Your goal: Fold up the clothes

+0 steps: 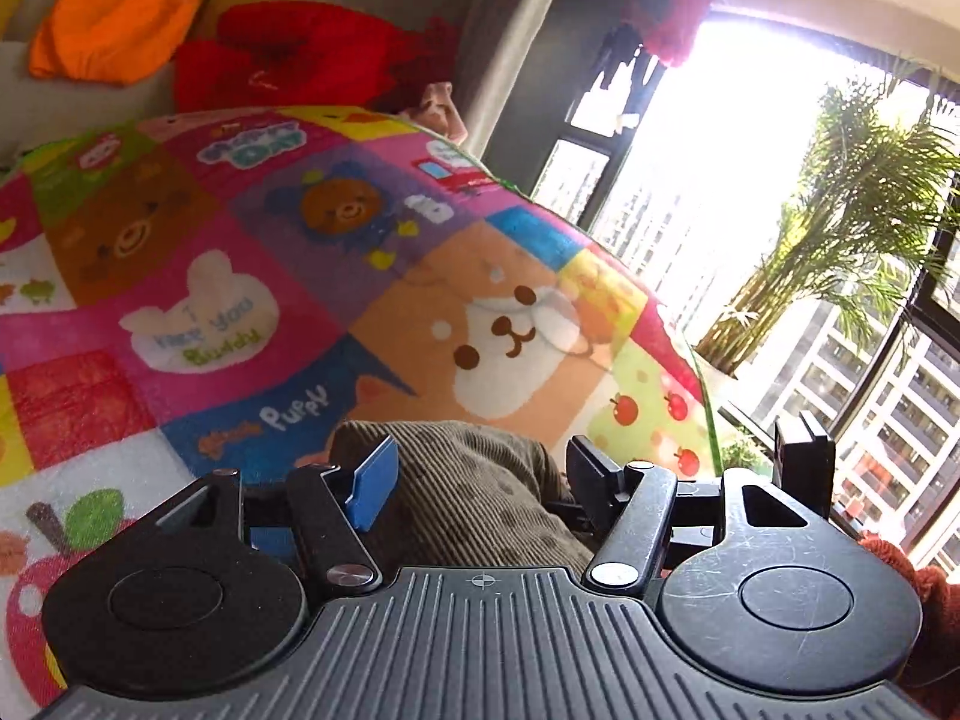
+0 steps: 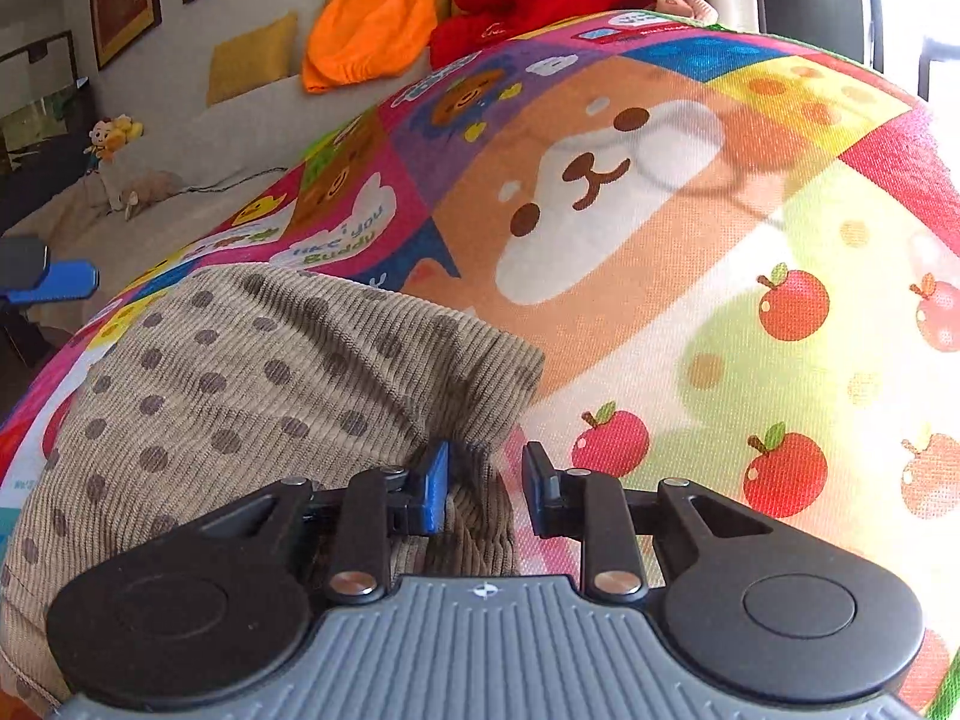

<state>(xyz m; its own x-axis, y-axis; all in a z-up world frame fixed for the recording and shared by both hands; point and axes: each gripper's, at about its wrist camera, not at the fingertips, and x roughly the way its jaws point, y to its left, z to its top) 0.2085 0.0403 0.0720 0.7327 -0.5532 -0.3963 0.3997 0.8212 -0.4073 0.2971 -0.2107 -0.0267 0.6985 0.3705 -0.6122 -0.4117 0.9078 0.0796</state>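
On cartoon play mat [image 2: 750, 228]: dotted corduroy garment [image 2: 252, 396], rumpled, fold barely begun. Right hand-held gripper [image 2: 485, 489] narrowed onto garment edge, apparently pinching. Left hand-held gripper [image 1: 480, 480] half-open astride garment, grip unclear.

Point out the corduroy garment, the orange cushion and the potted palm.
corduroy garment [image 2: 252, 372]: right wrist view, on its dotted upper surface.
orange cushion [image 1: 120, 18]: left wrist view, on the middle of its orange front.
potted palm [image 1: 840, 228]: left wrist view, on its fronds by the window.
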